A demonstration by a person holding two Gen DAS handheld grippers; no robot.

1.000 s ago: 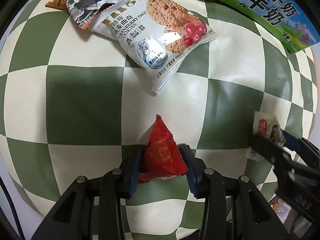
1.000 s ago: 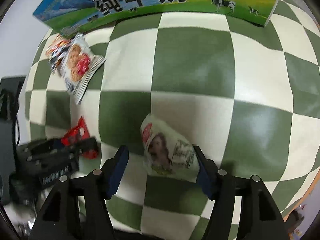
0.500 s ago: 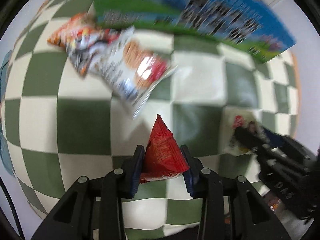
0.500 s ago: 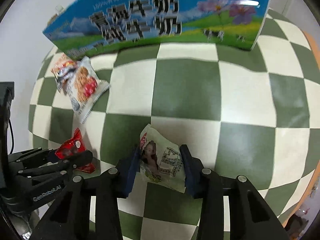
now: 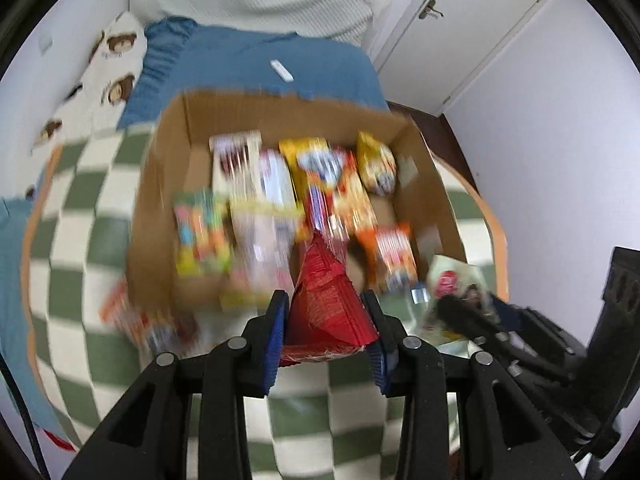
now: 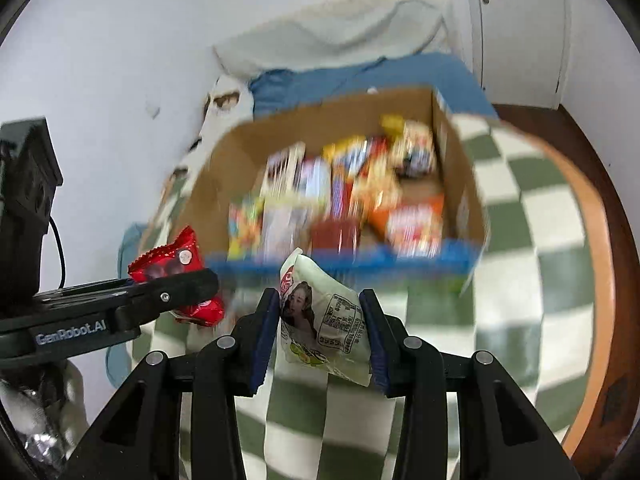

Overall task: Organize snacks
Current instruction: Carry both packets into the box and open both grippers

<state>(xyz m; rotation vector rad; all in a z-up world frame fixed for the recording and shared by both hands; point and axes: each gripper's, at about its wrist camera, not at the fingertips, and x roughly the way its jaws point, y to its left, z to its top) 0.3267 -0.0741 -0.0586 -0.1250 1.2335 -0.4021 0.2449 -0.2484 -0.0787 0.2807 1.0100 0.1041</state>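
My left gripper [image 5: 326, 320] is shut on a red triangular snack packet [image 5: 324, 304] and holds it in the air just before an open cardboard box [image 5: 160, 184] full of several snack packs. My right gripper [image 6: 320, 326] is shut on a pale green and white snack packet [image 6: 324, 320] printed with a woman's face, raised in front of the same box [image 6: 224, 172]. The left gripper [image 6: 176, 292] with the red packet [image 6: 172, 258] shows at the left of the right wrist view. The pale packet [image 5: 452, 280] shows at the right of the left wrist view. Both views are blurred.
The box stands on a green and cream checkered tablecloth [image 5: 68, 240] with an orange rim [image 6: 596, 216]. Two snack packets [image 5: 136, 320] lie left of the box. A bed with blue cover [image 5: 248, 60] and a white door [image 5: 460, 24] are behind. Black equipment [image 6: 24, 184] stands at left.
Both grippers have lifted their packets off the tablecloth and tilted up and forward, so the open box, seen only from its printed side before, now shows its contents.
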